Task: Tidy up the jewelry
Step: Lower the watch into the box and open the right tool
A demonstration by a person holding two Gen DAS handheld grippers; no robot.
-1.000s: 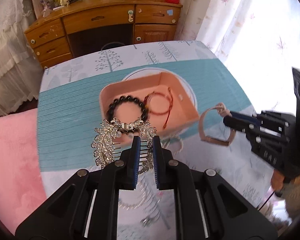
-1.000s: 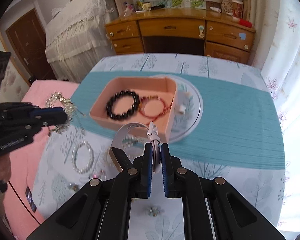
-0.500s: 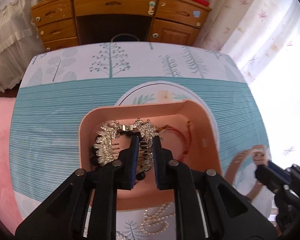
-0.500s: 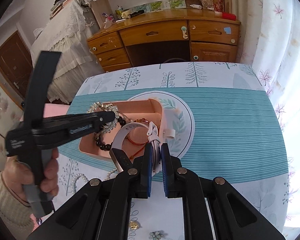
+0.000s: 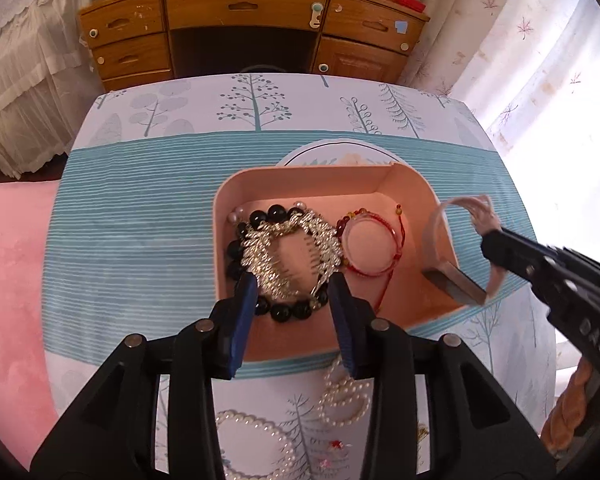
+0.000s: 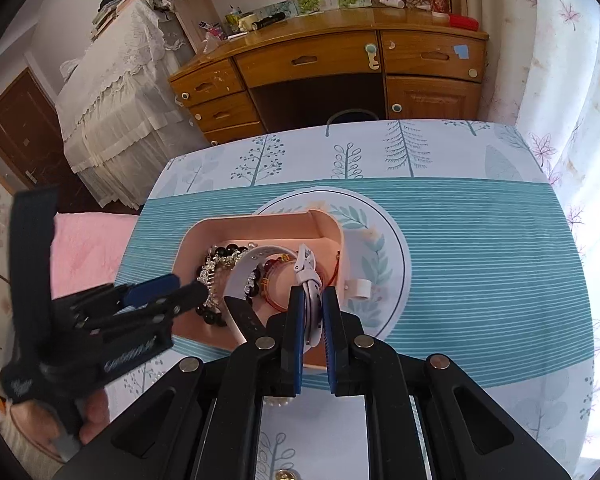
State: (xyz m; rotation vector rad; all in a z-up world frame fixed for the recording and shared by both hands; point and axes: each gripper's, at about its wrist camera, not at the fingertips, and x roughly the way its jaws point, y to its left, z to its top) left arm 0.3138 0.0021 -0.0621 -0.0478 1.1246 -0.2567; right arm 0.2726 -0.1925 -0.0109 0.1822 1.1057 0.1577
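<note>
Jewelry partly sorted: pink tray [image 5: 384,184] on the teal-striped tablecloth [image 5: 132,240] already holding silver leaf hair comb [image 5: 288,248] atop black bead bracelet [image 5: 276,212], red cord bracelet [image 5: 370,250] to its right. Left gripper [image 5: 292,292] just opened, comb free between parted jaws. Right gripper [image 6: 312,308] clamped on grey watch strap [image 6: 244,268] over the tray, not yet released. Still left near: pearl strands [image 5: 340,396], seen only from left wrist; small gold piece [image 6: 284,475] only from right.

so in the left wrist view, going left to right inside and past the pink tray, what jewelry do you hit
black bead bracelet → silver rhinestone hair comb → red string bracelet → watch strap held by the right gripper
</note>
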